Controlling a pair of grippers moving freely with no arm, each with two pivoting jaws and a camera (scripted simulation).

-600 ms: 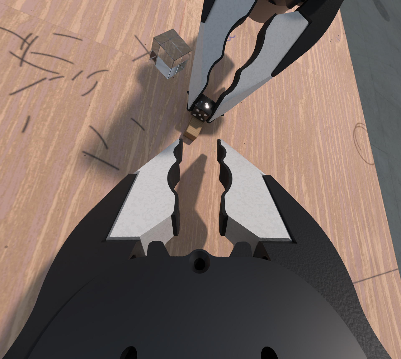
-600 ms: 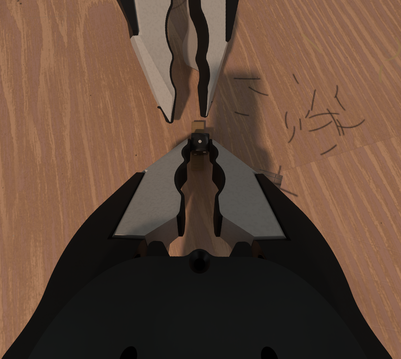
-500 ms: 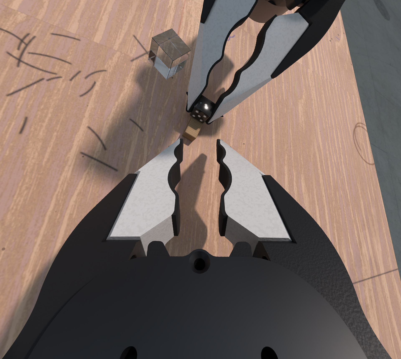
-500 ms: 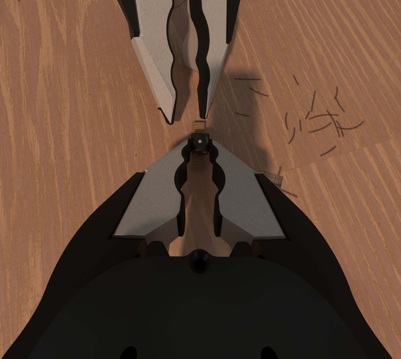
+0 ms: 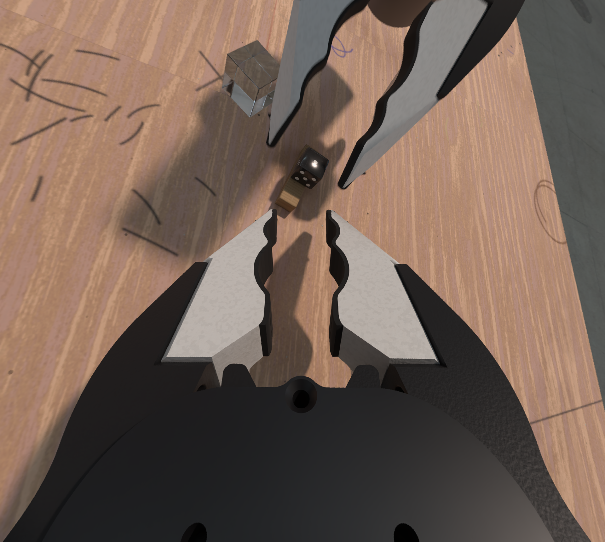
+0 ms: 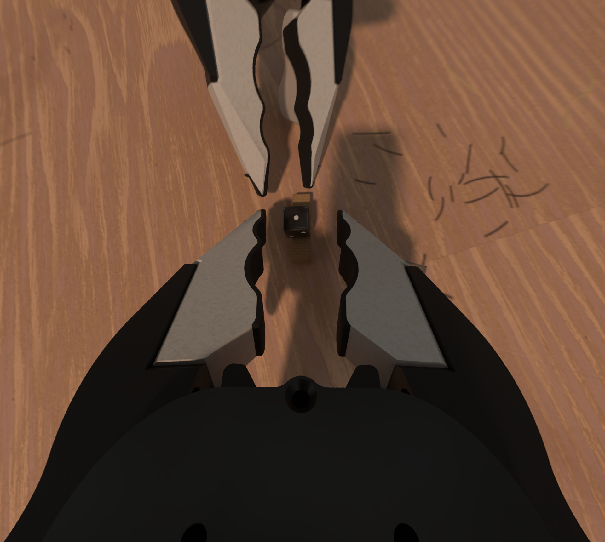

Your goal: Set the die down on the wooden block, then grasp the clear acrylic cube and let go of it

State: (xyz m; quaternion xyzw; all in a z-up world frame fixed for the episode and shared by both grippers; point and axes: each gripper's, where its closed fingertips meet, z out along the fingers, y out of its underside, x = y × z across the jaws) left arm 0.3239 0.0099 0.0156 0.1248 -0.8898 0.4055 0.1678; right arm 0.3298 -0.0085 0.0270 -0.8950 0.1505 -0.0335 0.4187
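Observation:
A small black die with white pips rests on top of a small wooden block on the wooden table; both also show in the right wrist view, the die over the block. My right gripper is open, its fingertips apart on either side of the die and not touching it; it shows from the left wrist view too. My left gripper is open and empty, just short of the block. A clear acrylic cube stands on the table, left of the right gripper's finger.
Dark scribble marks cover the table to the left in the left wrist view. The table's right edge meets a grey floor. In the right wrist view, scribbles lie to the right.
My right gripper has opened and let go of the die, which now sits on the wooden block. The left gripper has stayed put.

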